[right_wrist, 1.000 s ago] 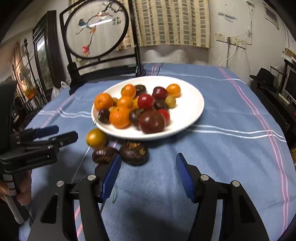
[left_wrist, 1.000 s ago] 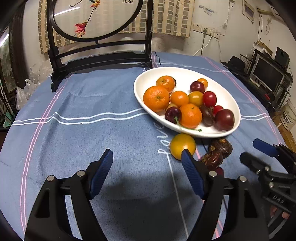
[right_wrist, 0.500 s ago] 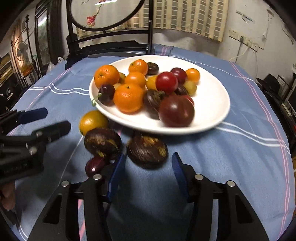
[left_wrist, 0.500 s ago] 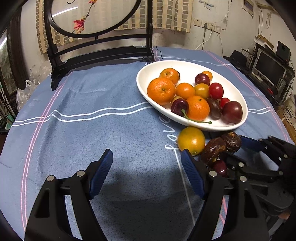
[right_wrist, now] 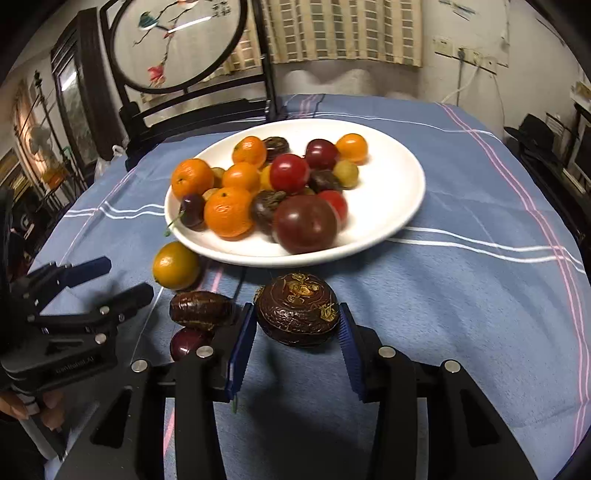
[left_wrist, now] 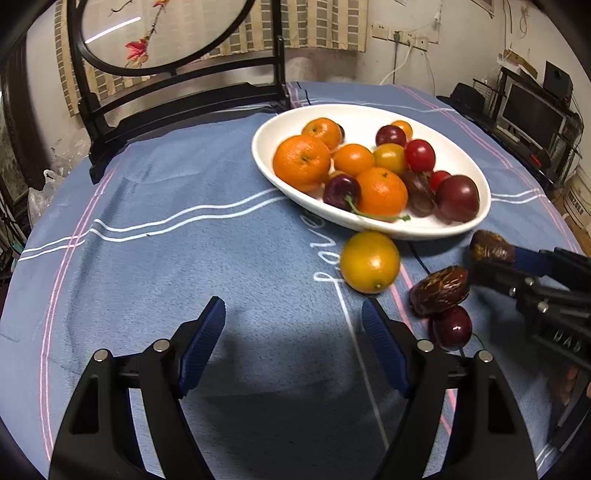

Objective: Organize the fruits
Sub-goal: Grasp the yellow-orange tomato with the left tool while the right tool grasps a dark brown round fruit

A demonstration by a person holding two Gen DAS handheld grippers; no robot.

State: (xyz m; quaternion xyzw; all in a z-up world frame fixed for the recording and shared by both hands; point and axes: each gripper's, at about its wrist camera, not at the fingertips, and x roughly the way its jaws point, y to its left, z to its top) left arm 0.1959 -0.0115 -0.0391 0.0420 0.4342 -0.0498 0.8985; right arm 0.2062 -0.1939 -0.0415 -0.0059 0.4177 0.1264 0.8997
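Four fruits sit loose on the blue tablecloth (right_wrist: 461, 295) just in front of the white plate (right_wrist: 399, 206): one yellow-orange citrus (right_wrist: 175, 265), two dark wrinkled brown fruits, one small dark red cherry (right_wrist: 186, 341). The right gripper (right_wrist: 297, 334) has its blue pads either side of the round wrinkled fruit (right_wrist: 297, 308), jaws closing on it; a thin gap on each side shows, so no firm pinch that I can see. The elongated wrinkled fruit (right_wrist: 201, 309) lies just left of it, touching the cherry below.

On the plate: four orange mandarins (left_wrist: 301, 162) of that size, a smaller orange one at the back, two bright red tomatoes, one big dark maroon tomato (right_wrist: 304, 223), a stemmed cherry (left_wrist: 341, 192) at the near rim, and some darker and yellowish pieces half buried (no honest count possible there).

The left gripper (left_wrist: 293, 338) hangs above bare cloth, jaws standing wide, holding nothing; the citrus is just beyond its right finger.

The cloth carries white double lines, pink stripes and some white lettering. Behind it a dark wooden stand holds a round embroidered screen (right_wrist: 177, 40); checked curtain (right_wrist: 343, 29), wall sockets, a monitor (left_wrist: 532, 112) on the right.
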